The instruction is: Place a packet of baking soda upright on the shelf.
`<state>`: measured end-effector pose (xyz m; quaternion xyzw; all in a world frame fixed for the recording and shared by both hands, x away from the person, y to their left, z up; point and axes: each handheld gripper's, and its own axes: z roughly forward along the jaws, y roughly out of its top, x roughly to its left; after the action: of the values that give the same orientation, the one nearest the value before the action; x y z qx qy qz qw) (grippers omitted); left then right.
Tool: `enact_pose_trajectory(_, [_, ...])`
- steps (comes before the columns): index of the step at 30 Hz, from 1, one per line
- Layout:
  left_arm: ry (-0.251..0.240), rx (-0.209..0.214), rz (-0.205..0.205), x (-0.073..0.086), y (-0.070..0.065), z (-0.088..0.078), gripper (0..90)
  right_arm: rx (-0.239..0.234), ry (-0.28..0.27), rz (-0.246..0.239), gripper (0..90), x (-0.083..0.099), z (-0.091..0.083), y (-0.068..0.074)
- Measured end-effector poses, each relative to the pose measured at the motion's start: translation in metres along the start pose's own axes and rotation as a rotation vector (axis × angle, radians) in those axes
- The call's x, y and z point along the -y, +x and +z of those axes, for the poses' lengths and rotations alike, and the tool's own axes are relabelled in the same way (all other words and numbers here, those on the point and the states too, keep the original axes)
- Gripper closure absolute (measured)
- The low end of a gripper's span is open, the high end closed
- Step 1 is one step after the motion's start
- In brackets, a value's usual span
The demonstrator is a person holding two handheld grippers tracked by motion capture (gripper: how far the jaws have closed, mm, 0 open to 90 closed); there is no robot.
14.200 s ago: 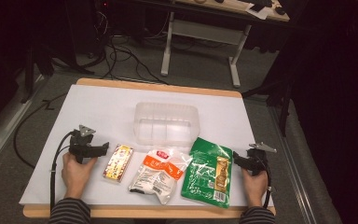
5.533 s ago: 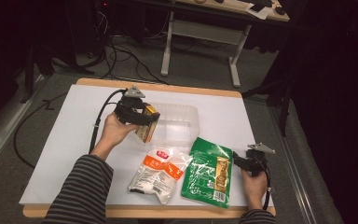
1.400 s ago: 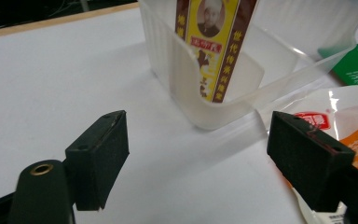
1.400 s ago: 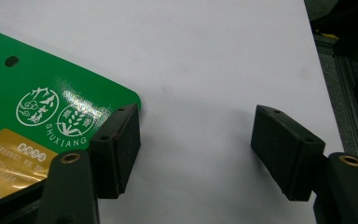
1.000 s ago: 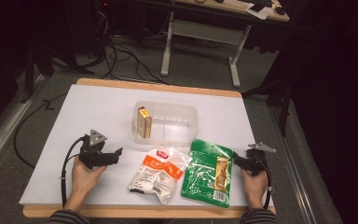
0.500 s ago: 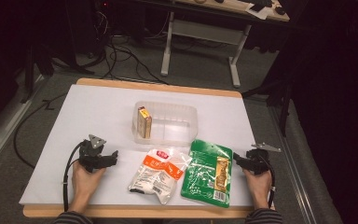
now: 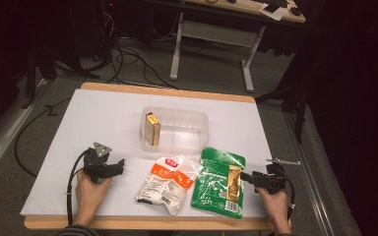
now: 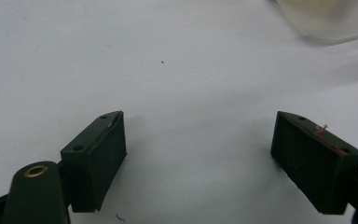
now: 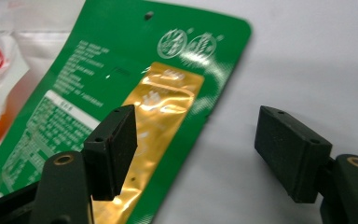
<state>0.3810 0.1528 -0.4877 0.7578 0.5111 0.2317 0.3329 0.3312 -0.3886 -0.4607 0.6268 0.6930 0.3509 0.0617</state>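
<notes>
Right gripper (image 9: 196, 158) w/ jaws wide, just been opening, nothing pinched, one jaw over the green bag (image 9: 121, 93) flat on the bench (image 7: 103, 118), left gripper (image 8: 198, 154) wide & empty.

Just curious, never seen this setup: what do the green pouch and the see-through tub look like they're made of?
Green pouch: probably plastic film with a glossy finish. Light glints off it, it has a shiny gold panel, and it lies flat and thin on the table.
See-through tub: most likely thin, clear to milky plastic. The small box standing inside shows through its wall.
</notes>
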Motion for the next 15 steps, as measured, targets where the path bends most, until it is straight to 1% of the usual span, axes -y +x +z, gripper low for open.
enact_pose_trajectory(2, [-0.001, 0.001, 0.000, 0.000, 0.000, 0.000, 18.5, -0.022, 0.018, 0.020, 30.1, 0.000, 0.002, 0.003])
enact_pose_trajectory(3, [0.001, 0.001, 0.000, 0.000, 0.000, 0.000, 18.5, -0.013, 0.021, 0.018, 30.3, 0.000, 0.002, 0.004])
enact_pose_trajectory(6, [0.000, 0.000, 0.000, 0.000, 0.000, 0.000, 18.4, -0.024, 0.034, 0.028, 29.7, -0.002, 0.003, 0.005])
enact_pose_trajectory(9, [0.001, -0.001, -0.001, 0.000, 0.000, 0.000, 17.9, -0.021, 0.045, 0.031, 29.3, -0.003, 0.004, 0.007])
enact_pose_trajectory(10, [0.000, -0.007, 0.002, 0.000, 0.000, 0.000, 17.8, -0.013, 0.065, 0.038, 29.3, -0.006, 0.005, 0.008])
enact_pose_trajectory(15, [0.000, -0.008, 0.003, 0.000, 0.000, 0.000, 17.6, -0.011, 0.114, 0.067, 27.8, -0.013, 0.007, 0.010])
